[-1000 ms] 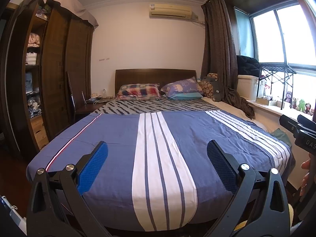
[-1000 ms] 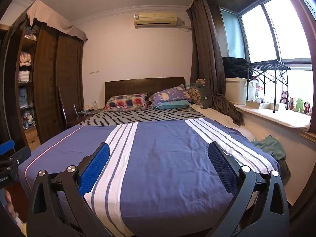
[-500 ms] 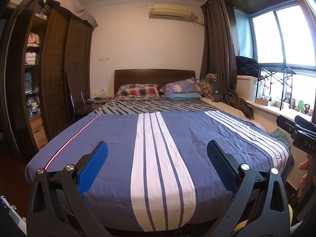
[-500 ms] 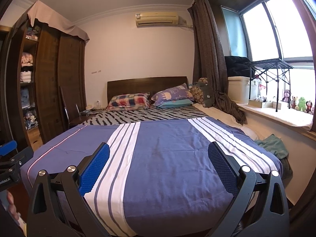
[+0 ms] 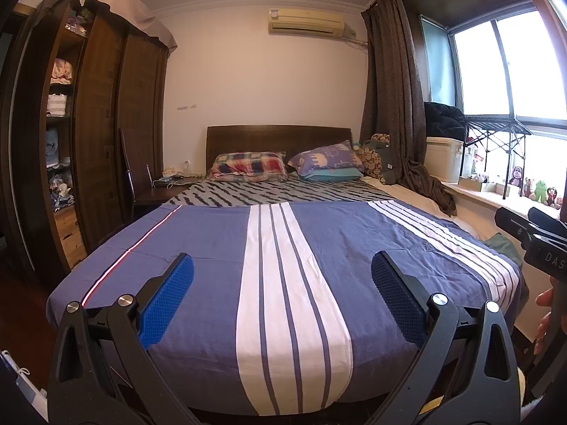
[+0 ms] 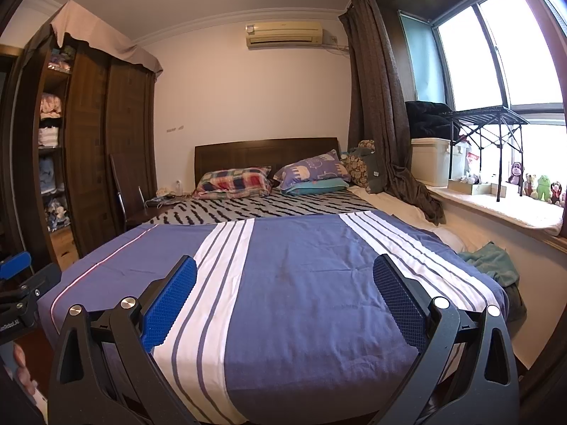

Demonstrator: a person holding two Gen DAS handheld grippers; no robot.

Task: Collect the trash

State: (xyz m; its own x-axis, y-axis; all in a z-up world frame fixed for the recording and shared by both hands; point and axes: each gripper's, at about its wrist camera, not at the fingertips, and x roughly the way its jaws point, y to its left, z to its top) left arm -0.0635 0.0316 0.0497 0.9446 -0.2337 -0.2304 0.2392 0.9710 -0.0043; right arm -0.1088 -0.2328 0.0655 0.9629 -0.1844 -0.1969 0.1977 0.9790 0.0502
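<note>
Both views look over a bed (image 5: 212, 248) covered by a blue blanket with white stripes; no trash shows on it. My left gripper (image 5: 281, 265) hangs open above the bed's foot, nothing between its blue pads. My right gripper (image 6: 285, 269) is open too, over the same end, a little further right. In the left wrist view the right gripper (image 5: 531, 237) pokes in at the right edge, held by a hand (image 5: 544, 313). The left gripper (image 6: 16, 283) shows at the left edge of the right wrist view. A green cloth (image 6: 490, 260) lies crumpled at the bed's right side.
Pillows (image 5: 248, 166) lie at the dark headboard. A tall wooden wardrobe (image 5: 102, 134) with open shelves stands left, beside a cluttered nightstand (image 5: 166, 187). At right are a curtain (image 5: 393, 99), a windowsill with plush toys (image 6: 537, 187), a white box (image 6: 430, 161) and a folding rack (image 6: 489, 120).
Both views have drifted slightly; the bed sits a touch lower and further off in the right wrist view. Both grippers stay open and empty.
</note>
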